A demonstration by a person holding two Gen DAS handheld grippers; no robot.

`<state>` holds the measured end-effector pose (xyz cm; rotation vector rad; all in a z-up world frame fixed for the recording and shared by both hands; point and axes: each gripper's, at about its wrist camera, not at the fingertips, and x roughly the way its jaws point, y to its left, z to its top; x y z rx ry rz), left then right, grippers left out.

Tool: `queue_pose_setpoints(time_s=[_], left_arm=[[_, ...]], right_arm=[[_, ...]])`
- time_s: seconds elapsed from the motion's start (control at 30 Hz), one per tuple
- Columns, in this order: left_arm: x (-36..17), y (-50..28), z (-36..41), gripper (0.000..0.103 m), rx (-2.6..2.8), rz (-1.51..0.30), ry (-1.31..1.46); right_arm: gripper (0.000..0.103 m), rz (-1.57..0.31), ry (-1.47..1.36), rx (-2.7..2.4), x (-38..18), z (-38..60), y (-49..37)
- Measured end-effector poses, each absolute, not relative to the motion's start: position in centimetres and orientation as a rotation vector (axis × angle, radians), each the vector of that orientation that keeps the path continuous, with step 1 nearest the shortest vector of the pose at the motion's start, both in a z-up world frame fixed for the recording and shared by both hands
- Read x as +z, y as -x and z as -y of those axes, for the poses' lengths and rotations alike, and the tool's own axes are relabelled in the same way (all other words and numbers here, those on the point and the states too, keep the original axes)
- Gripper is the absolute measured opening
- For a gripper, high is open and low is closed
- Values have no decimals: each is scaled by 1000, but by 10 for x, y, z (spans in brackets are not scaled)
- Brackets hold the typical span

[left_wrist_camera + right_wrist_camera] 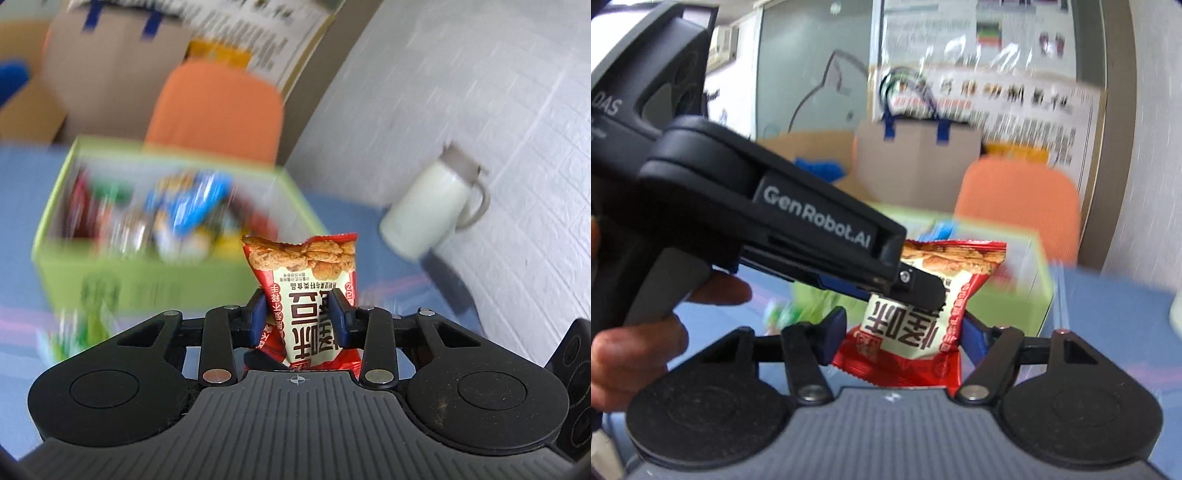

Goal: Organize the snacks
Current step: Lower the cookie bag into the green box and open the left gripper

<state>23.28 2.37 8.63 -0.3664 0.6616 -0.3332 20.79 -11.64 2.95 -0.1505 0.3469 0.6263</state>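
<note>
My left gripper point(300, 314) is shut on a red and cream snack packet point(306, 280), held upright above the blue table. The same packet point(923, 295) shows in the right wrist view, with the left gripper point(919, 295) clamped on it from the left. My right gripper point(903, 334) is open, its blue pads on either side of the packet's lower part; I cannot tell if they touch it. A green box point(170, 280) with several snack packs stands beyond, to the left; it also shows in the right wrist view point(1008, 295), behind the packet.
A white lidded jug point(432, 206) stands on the table at the right, near the white wall. An orange chair point(218, 110) and a brown paper bag point(110, 74) are behind the box. A green wrapper point(85, 325) lies in front of the box.
</note>
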Motion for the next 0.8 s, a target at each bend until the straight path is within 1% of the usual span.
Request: queue_pose_setpoints(time_s=[0.13, 0.23, 0.37, 0.4, 0.43, 0.47, 0.5, 0.53, 0.63, 0.73, 0.8], left_arm=[[108, -288, -23, 15, -308, -634, 339], [107, -325, -25, 15, -290, -661, 344], [96, -353, -28, 14, -272, -697, 333], [93, -357, -29, 17, -264, -697, 327], [91, -360, -30, 27, -255, -691, 324], [91, -360, -32, 35, -249, -678, 324], [92, -357, -35, 48, -239, -657, 324], [94, -352, -36, 56, -229, -630, 316], [100, -328, -36, 61, -203, -572, 273], [103, -297, -32, 66, -168, -541, 239], [102, -275, -28, 67, -153, -527, 224]], right_arm=[[77, -337, 147, 628, 46, 111, -269], [76, -360, 142, 636, 44, 107, -303], [77, -397, 141, 645, 33, 105, -327], [84, -401, 138, 640, 30, 104, -332], [93, -401, 126, 635, 29, 106, -334], [92, -393, 118, 629, 30, 108, -334], [92, -381, 114, 623, 30, 112, -330], [92, -360, 113, 616, 33, 116, -324], [92, -303, 113, 595, 39, 130, -295], [93, -290, 100, 571, 39, 141, -268], [93, -301, 99, 552, 36, 146, -249]])
